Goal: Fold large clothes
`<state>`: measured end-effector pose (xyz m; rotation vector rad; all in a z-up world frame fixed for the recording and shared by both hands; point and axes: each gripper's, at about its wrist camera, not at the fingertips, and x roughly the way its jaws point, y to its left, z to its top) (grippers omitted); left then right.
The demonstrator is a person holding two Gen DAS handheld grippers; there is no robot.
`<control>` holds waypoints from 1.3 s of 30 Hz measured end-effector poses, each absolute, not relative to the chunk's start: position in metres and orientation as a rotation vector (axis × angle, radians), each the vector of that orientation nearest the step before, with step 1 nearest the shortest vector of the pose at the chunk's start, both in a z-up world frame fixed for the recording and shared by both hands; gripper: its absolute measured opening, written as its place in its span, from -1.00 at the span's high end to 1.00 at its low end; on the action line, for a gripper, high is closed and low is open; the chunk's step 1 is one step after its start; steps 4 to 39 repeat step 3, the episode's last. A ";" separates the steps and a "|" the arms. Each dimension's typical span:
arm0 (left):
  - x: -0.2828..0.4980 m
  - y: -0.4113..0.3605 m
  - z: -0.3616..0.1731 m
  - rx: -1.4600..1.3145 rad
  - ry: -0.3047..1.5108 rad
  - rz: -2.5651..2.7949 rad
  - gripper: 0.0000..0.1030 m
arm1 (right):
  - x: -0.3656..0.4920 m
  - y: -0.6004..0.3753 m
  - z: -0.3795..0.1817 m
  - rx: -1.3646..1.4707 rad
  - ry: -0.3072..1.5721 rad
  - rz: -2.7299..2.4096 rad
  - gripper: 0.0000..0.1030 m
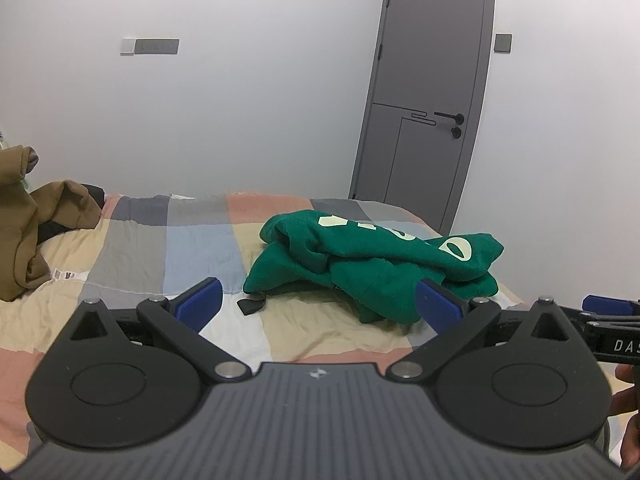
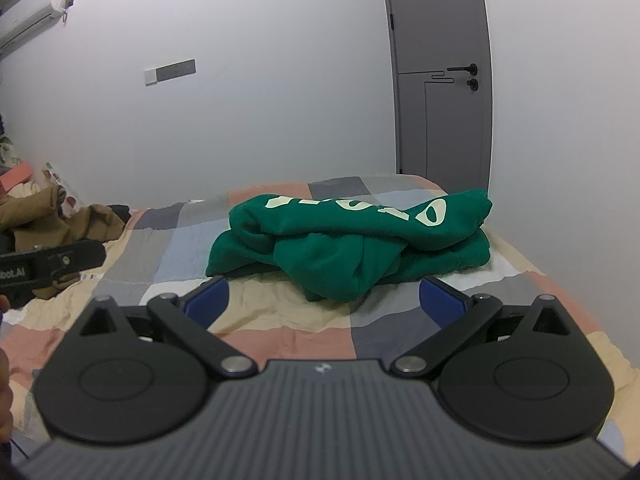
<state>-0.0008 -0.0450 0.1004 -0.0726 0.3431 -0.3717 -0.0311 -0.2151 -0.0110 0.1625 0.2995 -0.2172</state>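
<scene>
Both tongs are spread wide and hold nothing. Left tongs: blue-padded fingers apart, poised above the bed with the near edge of the green sweatshirt showing between them. Right tongs: blue fingers likewise apart, pointed at the same sweatshirt from just short of it, not touching the cloth.

Green sweatshirt: crumpled in a loose heap, unfolded, on the patchwork bedspread toward the far right part of the bed, near the foot of the grey door. Pale lettering runs across its upper fold; the letters are bunched and cannot be read in full. A small dark tab lies on the bedspread just beside the heap's near-left edge.

Brown garment: bunched at the left side of the bed, well apart from the green sweatshirt, with a white label lying beside it.

Background: plain white wall carrying a switch panel; a wall air conditioner appears at the upper left of the right wrist view. Each wrist view catches the body of the other tongs at its edge, along with part of a hand.
</scene>
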 end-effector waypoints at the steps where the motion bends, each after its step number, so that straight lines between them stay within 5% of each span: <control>1: -0.001 -0.045 0.101 -0.073 0.343 -0.372 -1.00 | -0.031 -0.215 -0.011 0.164 0.300 -0.218 -1.00; 39: -0.002 -0.045 0.101 -0.072 0.341 -0.370 -1.00 | -0.032 -0.215 -0.010 0.167 0.299 -0.221 -1.00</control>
